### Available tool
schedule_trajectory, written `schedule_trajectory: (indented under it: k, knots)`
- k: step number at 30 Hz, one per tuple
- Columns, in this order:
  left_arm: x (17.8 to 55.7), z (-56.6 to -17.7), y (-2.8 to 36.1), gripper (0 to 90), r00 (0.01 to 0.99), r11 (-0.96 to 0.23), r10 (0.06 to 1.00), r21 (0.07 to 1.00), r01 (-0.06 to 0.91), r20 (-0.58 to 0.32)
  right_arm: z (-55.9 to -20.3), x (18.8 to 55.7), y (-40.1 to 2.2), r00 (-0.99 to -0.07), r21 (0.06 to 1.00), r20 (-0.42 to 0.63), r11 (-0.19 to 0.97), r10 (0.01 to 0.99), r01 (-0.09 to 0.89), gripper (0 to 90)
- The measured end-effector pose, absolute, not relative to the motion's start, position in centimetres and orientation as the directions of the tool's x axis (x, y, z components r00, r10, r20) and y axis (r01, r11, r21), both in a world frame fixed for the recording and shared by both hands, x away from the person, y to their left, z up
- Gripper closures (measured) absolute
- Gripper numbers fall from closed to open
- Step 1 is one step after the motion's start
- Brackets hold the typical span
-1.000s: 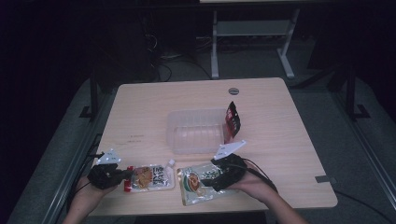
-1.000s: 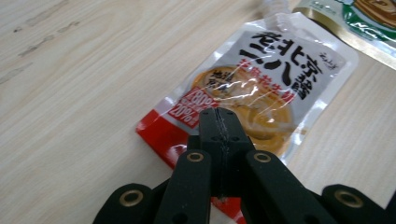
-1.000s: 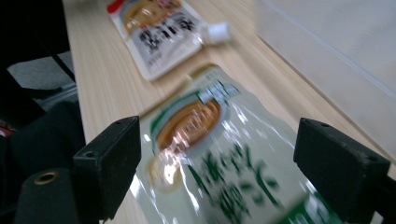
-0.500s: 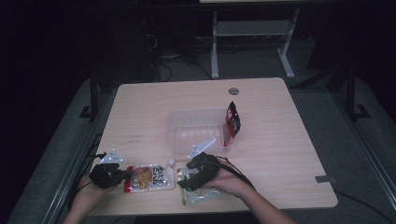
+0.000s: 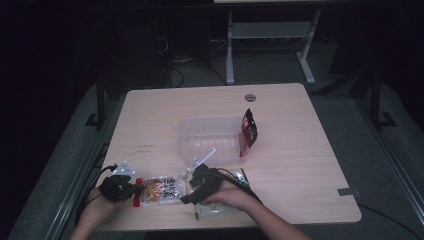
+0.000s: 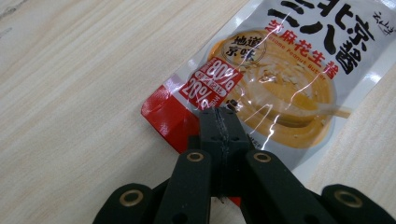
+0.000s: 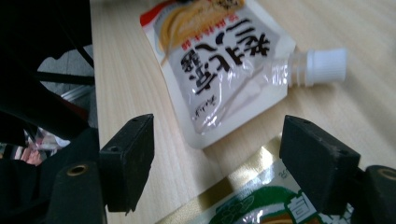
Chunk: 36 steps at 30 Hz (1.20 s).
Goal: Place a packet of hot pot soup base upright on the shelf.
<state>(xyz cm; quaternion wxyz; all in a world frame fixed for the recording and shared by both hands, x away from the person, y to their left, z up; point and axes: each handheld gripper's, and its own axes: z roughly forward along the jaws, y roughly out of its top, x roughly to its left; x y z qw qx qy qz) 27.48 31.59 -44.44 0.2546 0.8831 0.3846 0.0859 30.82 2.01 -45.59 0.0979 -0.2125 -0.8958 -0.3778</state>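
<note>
step: left gripper point(image 6: 219, 135) pinched red corner of spouted sauce pouch point(image 5: 159, 189) at table's point(image 5: 300, 165) near edge | right gripper point(image 7: 224, 163) spread, jaws closing, nothing between | next: probably grip white cap point(image 7: 327, 65)

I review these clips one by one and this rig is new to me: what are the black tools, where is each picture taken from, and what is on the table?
A person holds a hand tool with two black jaws in each hand. The high view looks down on the table; each of the other two comes from a camera riding on one tool.

The left gripper is shut on the red corner of a sauce pouch with a white cap. The right gripper is open; its jaws have just been closing a little, with nothing between them, above the pouch and a green packet.

Farther back stand a clear tub and a red packet leaning on it.
</note>
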Motion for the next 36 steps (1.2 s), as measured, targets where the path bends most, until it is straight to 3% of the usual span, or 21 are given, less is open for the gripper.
schedule_trajectory:
  k: [15, 18, 24, 33, 36]
  knots:
    - [27.7, -44.6, 31.9, 90.0, 0.683, -0.559, 0.727, 0.519, 0.647, -0.069, -46.4, 31.7, 3.4, -0.867, 0.609, 0.391, 0.619, 0.309, 0.496, 39.3]
    - [27.7, -44.6, 31.9, 90.0, 0.683, -0.558, 0.728, 0.519, 0.647, -0.069, -45.8, 31.7, 3.1, -0.871, 0.581, 0.365, 0.650, 0.330, 0.490, 41.0]
    - [27.7, -44.6, 31.9, 90.0, 0.684, -0.561, 0.726, 0.517, 0.646, -0.068, -45.9, 31.5, 2.8, -0.854, 0.554, 0.398, 0.654, 0.336, 0.516, 41.6]
    - [27.7, -44.6, 32.0, 90.0, 0.684, -0.558, 0.726, 0.518, 0.648, -0.074, -46.4, 31.6, 3.7, -0.849, 0.589, 0.419, 0.615, 0.321, 0.524, 43.5]
    - [27.7, -44.6, 32.0, 89.9, 0.686, -0.560, 0.724, 0.517, 0.647, -0.074, -46.7, 32.0, 4.1, -0.850, 0.610, 0.417, 0.594, 0.322, 0.524, 53.4]
